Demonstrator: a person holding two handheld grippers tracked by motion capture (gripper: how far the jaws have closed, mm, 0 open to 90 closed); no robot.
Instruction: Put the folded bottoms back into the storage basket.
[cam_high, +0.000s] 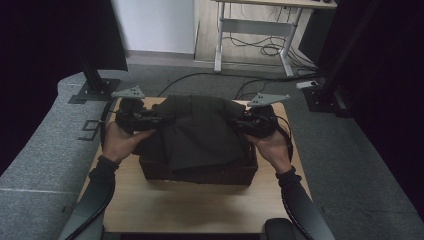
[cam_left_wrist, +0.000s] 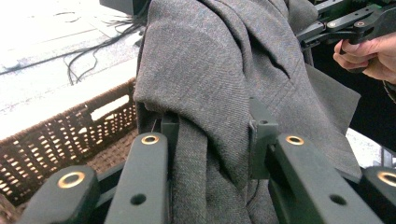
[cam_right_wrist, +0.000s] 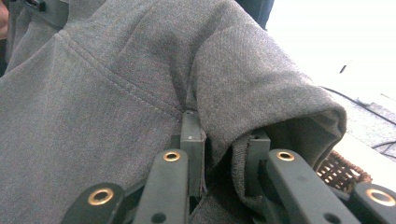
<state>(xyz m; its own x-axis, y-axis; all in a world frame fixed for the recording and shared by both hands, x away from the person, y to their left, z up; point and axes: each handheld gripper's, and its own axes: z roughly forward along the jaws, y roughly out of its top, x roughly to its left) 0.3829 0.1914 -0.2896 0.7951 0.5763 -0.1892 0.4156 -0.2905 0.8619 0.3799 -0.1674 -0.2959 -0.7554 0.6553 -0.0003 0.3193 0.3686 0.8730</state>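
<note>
A dark grey garment (cam_high: 197, 132) hangs stretched between both grippers above a dark woven basket (cam_high: 200, 175) on the wooden table (cam_high: 200, 205). My left gripper (cam_high: 160, 120) is shut on a bunched fold at the garment's left side; in the left gripper view the grey cloth (cam_left_wrist: 210, 84) is pinched between the jaws of my left gripper (cam_left_wrist: 212, 133). My right gripper (cam_high: 237, 122) is shut on the right side; in the right gripper view my right gripper (cam_right_wrist: 224, 140) clamps a sleeve's fold (cam_right_wrist: 261, 88). The lower cloth drapes into the basket.
The basket's wicker wall (cam_left_wrist: 70, 135) stands just left of the left jaws. A black stand base (cam_high: 95, 90) sits at the far left and another (cam_high: 320, 95) at the far right. Cables (cam_high: 260, 47) trail under a desk behind the table.
</note>
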